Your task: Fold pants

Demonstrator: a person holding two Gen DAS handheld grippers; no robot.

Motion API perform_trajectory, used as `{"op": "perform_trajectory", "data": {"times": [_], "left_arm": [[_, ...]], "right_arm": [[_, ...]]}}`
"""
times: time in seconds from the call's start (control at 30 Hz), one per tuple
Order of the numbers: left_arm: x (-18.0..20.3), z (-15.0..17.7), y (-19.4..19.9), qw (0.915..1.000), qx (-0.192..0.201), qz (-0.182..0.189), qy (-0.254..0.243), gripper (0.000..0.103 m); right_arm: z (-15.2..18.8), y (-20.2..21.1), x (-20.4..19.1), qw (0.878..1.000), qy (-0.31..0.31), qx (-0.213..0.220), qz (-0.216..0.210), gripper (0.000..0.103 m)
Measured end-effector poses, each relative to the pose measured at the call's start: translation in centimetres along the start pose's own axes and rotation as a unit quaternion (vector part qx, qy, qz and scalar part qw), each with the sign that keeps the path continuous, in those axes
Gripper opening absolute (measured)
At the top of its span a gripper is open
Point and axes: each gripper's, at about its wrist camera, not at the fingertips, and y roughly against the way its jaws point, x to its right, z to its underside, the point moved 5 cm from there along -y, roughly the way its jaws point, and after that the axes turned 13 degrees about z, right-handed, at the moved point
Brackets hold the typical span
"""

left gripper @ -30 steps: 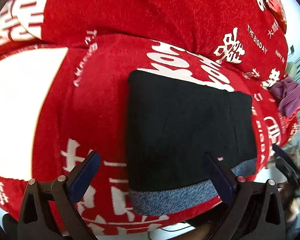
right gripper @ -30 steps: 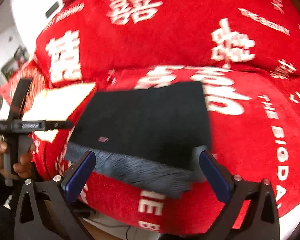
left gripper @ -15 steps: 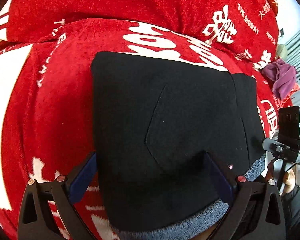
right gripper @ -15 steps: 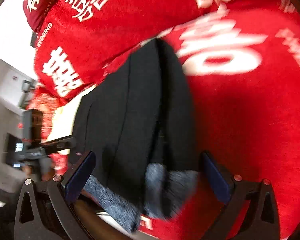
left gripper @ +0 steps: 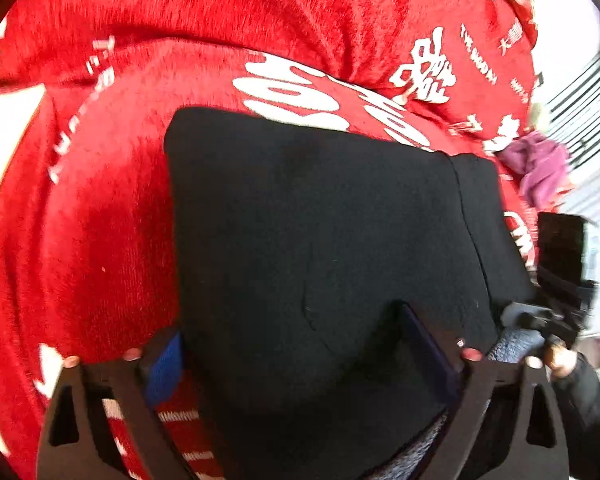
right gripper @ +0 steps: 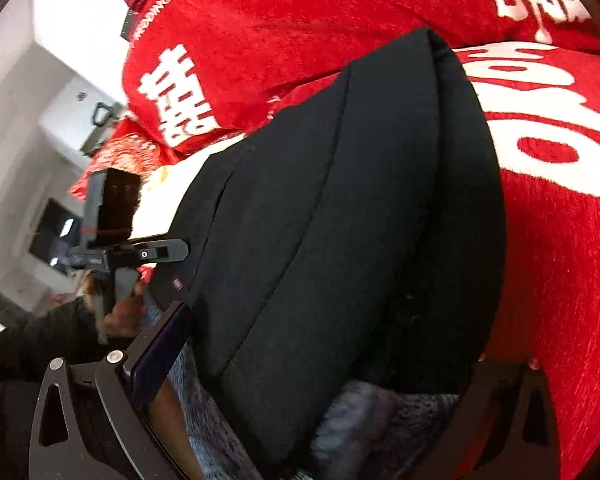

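The black pants (left gripper: 324, 240) lie folded into a thick rectangle on a red blanket (left gripper: 100, 220) with white characters; a grey fleece lining (right gripper: 360, 408) shows at the near edge. My left gripper (left gripper: 300, 356) is open, its fingers straddling the bundle's near left part, one blue pad (left gripper: 164, 368) beside the edge and the other on top. My right gripper (right gripper: 320, 364) is open around the bundle's right end (right gripper: 360, 220); its right finger is hidden behind the cloth. Each gripper shows in the other's view, the right one (left gripper: 560, 280) and the left one (right gripper: 116, 248).
A purple cloth (left gripper: 540, 164) lies at the blanket's far right. A white wall and dark fixtures (right gripper: 56, 236) stand beyond the blanket's left edge. The person's hand (right gripper: 120, 316) holds the left gripper's handle.
Both grippers have closed in on the near edge of the folded pants and now straddle it. The right end of the bundle looks raised compared with before.
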Motion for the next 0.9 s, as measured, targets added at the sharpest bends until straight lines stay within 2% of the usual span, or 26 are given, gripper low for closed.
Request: {"op": "perform_trajectory", "data": {"times": [0.07,0.1,0.17,0.27,0.33,0.47,0.63,0.77,0.9], "left_arm": [[0.6,-0.1,0.8,0.9999,0.005,-0.010,-0.006,0.065],[0.8,-0.2,1.4,0.9999,0.008,-0.012,-0.006,0.061],[0.8,-0.4,1.9,0.9999,0.008,-0.009,0.004,0.053],[1.6,-0.8,2.4,0.9998,0.011,-0.016,-0.002,0.048],[2.5,-1.1,2.9,0.9995,0.015,-0.023,-0.013,0.046],[3.5,-2.5,4.3,0.9993,0.032,-0.012,-0.012,0.046],[4.1,-5.9,5.8,0.9989,0.047,-0.007,-0.009,0.046],[3.4,-8.8,5.7,0.9987,0.049,-0.016,-0.002,0.046],[1.7,-10.9,4.5,0.9988,0.042,-0.021,0.016,0.046]], "right_arm": [[-0.1,0.1,-1.0,1.000,-0.001,0.004,0.009,0.099],[-0.1,0.2,-1.2,1.000,-0.002,0.005,0.019,0.097],[0.1,0.9,-0.7,0.999,-0.021,0.009,0.026,0.079],[-0.2,2.0,-0.8,0.998,-0.038,0.017,0.037,0.068],[-0.5,2.7,-1.4,0.998,-0.029,0.025,0.046,0.066],[-1.7,4.5,-3.0,0.998,-0.014,0.044,0.041,0.065],[-4.4,5.9,-3.5,0.998,-0.011,0.057,0.037,0.065],[-7.5,6.0,-3.2,0.997,-0.007,0.059,0.041,0.065],[-10.0,4.3,-2.6,0.998,-0.015,0.050,0.041,0.065]]}}
